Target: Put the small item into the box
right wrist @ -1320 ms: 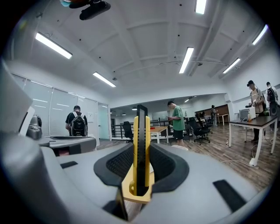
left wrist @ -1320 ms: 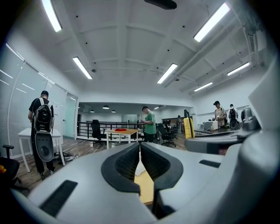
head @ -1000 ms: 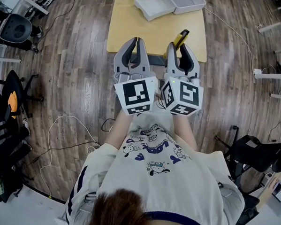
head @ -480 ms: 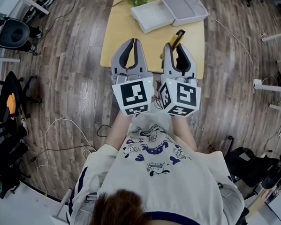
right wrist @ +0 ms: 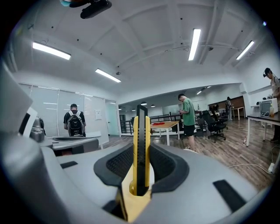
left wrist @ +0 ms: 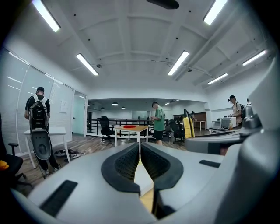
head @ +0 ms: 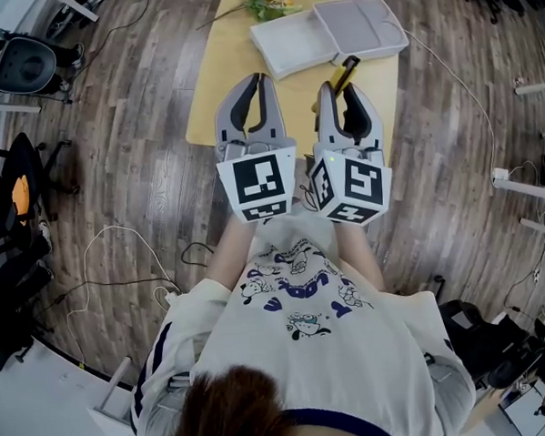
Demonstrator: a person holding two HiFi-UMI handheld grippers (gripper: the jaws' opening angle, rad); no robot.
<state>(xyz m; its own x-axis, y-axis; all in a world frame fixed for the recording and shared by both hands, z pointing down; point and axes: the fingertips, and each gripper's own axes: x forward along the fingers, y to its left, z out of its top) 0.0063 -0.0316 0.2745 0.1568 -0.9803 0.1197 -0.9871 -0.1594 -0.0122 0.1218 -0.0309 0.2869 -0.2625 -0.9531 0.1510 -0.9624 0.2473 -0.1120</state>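
Observation:
In the head view an open white box [head: 293, 44] with its grey lid [head: 370, 25] laid beside it sits at the far end of a yellow table [head: 218, 90]. My right gripper [head: 338, 87] is shut on a yellow and black utility knife [head: 346, 71] that sticks out past the fingertips toward the box. The right gripper view shows the knife [right wrist: 141, 140] upright between the pads of my right gripper [right wrist: 141, 171]. Just to the left, my left gripper [head: 255, 78] hovers over the table's near part. It is shut with nothing between its pads, as the left gripper view shows [left wrist: 139, 148].
A bunch of flowers [head: 267, 0] lies at the table's far edge. Office chairs [head: 25, 58] stand at the left and cables [head: 120, 259] run over the wooden floor. Both gripper views look level into the room, with a person in green [right wrist: 188, 120] and another with a backpack [left wrist: 38, 114].
The table and box have slid lower in the head view, so more of the box and the flowers show. Both grippers keep their pose, side by side.

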